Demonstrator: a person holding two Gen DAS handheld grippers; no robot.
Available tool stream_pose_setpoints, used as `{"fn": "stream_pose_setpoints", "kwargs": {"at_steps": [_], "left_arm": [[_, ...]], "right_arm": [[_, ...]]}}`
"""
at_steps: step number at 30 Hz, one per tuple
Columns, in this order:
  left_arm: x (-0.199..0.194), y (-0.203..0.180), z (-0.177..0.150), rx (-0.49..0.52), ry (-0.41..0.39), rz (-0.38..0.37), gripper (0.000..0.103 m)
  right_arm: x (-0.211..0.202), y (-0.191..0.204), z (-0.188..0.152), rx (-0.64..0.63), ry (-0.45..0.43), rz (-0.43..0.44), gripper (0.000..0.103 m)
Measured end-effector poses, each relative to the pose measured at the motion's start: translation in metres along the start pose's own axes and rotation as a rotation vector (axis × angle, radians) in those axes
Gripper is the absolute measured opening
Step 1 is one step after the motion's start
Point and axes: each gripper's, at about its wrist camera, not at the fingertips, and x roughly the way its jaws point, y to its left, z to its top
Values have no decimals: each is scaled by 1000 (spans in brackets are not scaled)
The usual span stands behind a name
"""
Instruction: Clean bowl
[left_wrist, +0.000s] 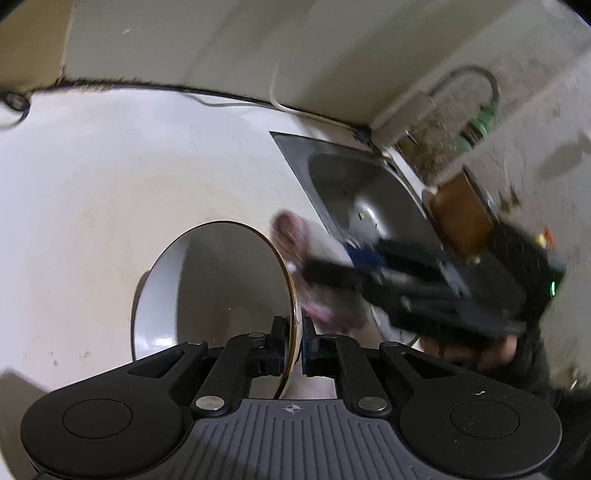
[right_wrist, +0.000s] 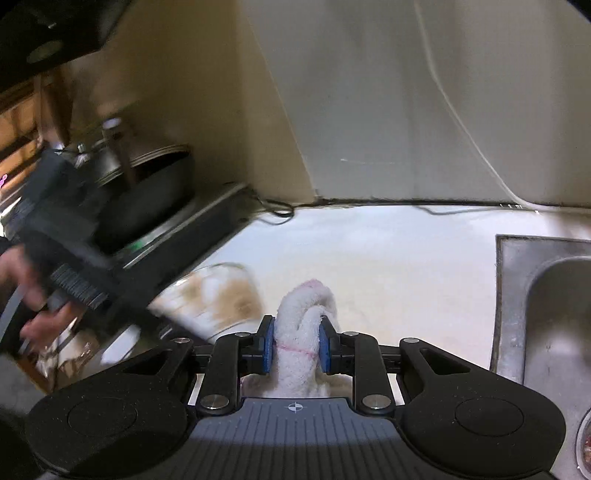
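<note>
The bowl (left_wrist: 218, 291) is pinched by its rim in the left gripper (left_wrist: 293, 345), tilted open rightward — the cloth (right_wrist: 306, 325), clamped in the right gripper (right_wrist: 297, 341), is poised for wiping.

A steel sink (right_wrist: 546, 314) is set into a pale counter (right_wrist: 388, 258), a thin white cable (left_wrist: 280, 103) is run along the wall (right_wrist: 369, 92), and a dark pan (right_wrist: 147, 199) is seen at the left.
</note>
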Motion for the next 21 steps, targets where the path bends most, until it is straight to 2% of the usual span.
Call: {"fn": "stream_pose_setpoints", "kwargs": {"at_steps": [1,2,3,5,6,7,12,13,14,15,16,17,18,19,21], "left_arm": [[0,-1,-1,18,6,2,11],[1,-2,-2,38,13,4,11],[1,-3,-2,50,17,4,11],[0,-3,-3,65,21,-2,11],[1,-3,-3,73,23,-10,11],[1,-2,-3,79,25,-19,11],[2,-1,-3,79,24,-38,12],[3,0,-3,78,25,-42,12],[2,1,-3,76,26,-45,12],[2,1,-3,75,28,-47,13],[2,2,-3,73,31,-49,13],[2,2,-3,73,35,-51,14],[2,3,-3,73,37,-53,15],[2,4,-4,72,41,-54,15],[4,5,-4,70,47,-52,19]], "right_arm": [[-2,2,2,-2,-7,58,24],[-9,9,7,-26,-18,181,24],[-13,14,12,-64,-14,254,24],[-16,18,21,-96,-12,336,24],[-12,15,26,-89,-15,345,24],[-8,12,28,-84,-10,334,24],[37,-41,18,71,79,82,24],[34,-44,15,97,57,83,25],[29,-47,12,123,30,91,36],[24,-47,9,140,1,95,51],[18,-48,7,155,-27,97,59],[10,-45,2,159,-58,83,75],[6,-40,-3,141,-61,64,85],[4,-37,-5,125,-53,58,87],[5,-21,-15,17,38,18,90]]}}
